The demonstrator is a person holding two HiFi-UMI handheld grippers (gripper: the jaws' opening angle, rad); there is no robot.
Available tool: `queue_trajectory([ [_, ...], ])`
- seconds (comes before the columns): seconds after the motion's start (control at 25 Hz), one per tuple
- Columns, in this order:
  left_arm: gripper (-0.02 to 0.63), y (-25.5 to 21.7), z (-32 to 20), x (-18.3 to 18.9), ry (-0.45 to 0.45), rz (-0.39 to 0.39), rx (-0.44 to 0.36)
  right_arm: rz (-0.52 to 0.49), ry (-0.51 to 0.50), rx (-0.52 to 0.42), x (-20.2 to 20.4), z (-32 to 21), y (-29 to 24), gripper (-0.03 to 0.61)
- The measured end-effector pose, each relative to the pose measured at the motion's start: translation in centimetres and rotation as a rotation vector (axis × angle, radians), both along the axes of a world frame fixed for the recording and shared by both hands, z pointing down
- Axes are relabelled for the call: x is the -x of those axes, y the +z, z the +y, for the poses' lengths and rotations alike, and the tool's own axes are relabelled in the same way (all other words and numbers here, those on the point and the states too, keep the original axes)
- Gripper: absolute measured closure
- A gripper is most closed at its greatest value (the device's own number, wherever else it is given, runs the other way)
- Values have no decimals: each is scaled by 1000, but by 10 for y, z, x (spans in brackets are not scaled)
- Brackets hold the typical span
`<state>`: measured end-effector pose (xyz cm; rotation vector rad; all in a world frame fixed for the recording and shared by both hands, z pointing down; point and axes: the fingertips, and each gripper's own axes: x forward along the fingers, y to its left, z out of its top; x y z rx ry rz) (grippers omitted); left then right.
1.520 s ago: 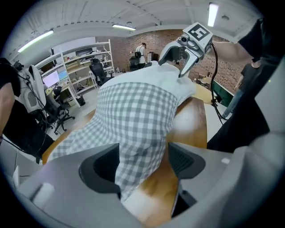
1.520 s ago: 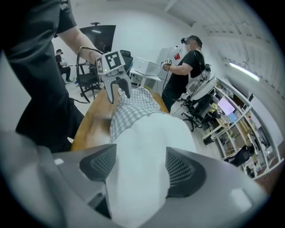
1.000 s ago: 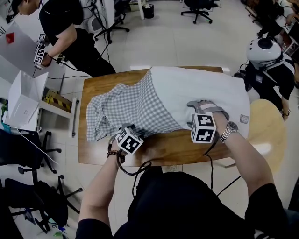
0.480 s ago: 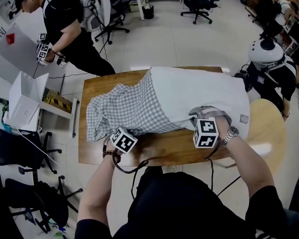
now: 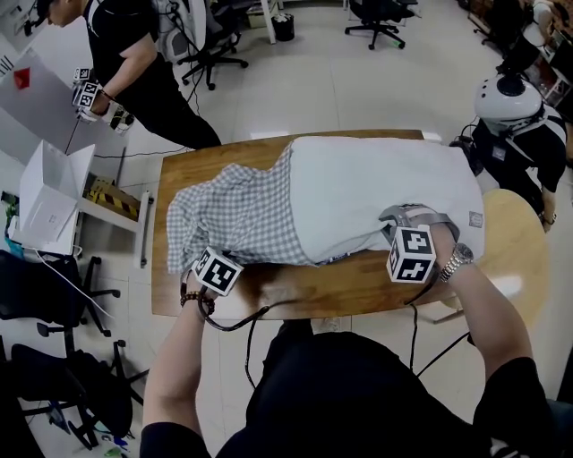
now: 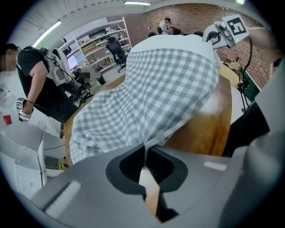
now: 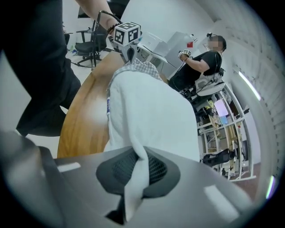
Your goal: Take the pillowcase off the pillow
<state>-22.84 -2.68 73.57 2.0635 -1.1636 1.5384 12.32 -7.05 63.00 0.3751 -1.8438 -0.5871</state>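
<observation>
Wooden table (image 5: pixel 358 284), round stool (image 5: pixel 517 255), office chair (image 5: pixel 378 12), white box (image 5: pixel 47 192)

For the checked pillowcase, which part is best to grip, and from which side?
Grip the pillowcase at the near hem of its slack end, coming from the front edge of the table. That end lies flat beyond the pillow, so thin cloth fits between jaws and should slide off leftward. The left gripper is shut there; the right gripper pinches the pillow's near edge.
</observation>
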Motion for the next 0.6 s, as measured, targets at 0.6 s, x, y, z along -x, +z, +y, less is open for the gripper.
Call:
queue_trajectory([
  [0.6, 607, -32, -7, 40, -63, -1, -171, -9, 157, 24, -61, -10, 17, 560],
])
